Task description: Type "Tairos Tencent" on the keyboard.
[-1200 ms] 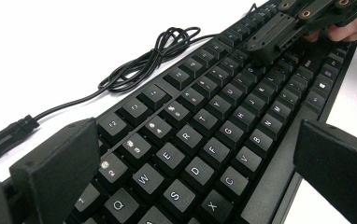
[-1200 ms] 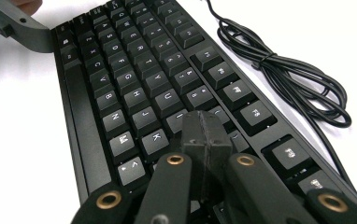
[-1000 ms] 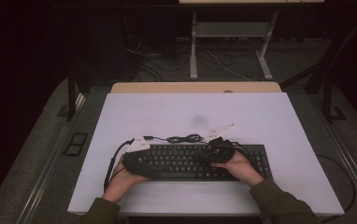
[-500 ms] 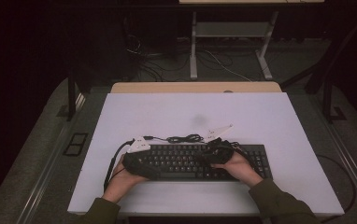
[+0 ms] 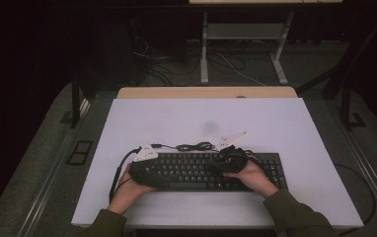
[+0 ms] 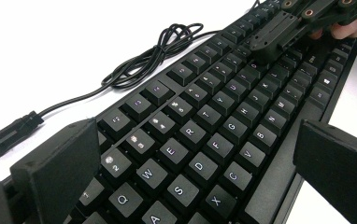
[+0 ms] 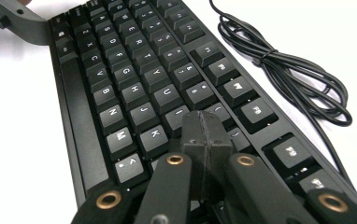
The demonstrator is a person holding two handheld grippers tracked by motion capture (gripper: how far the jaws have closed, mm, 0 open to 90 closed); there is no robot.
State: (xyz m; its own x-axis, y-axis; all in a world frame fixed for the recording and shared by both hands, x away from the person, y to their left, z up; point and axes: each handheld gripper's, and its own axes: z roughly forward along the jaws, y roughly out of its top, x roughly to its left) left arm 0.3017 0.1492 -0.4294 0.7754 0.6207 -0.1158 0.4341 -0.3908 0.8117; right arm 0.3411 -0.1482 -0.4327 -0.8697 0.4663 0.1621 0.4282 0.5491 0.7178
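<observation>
Unmoved since before: one keyboard (image 5: 211, 171), one coiled cable (image 5: 194, 146), one worktop (image 5: 275, 118). Two grippers: left gripper (image 6: 190, 163) jaws spread wide, empty; right gripper (image 7: 206, 128) jaws closed, empty, over keys.

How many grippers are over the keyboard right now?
2. The left gripper is at the keyboard's left end, jaws open astride it; the right gripper is over the right-middle keys, jaws closed.

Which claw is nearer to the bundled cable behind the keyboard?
Right. The right claw is just beside the cable bundle; the left claw sits at the keyboard's far end.
</observation>
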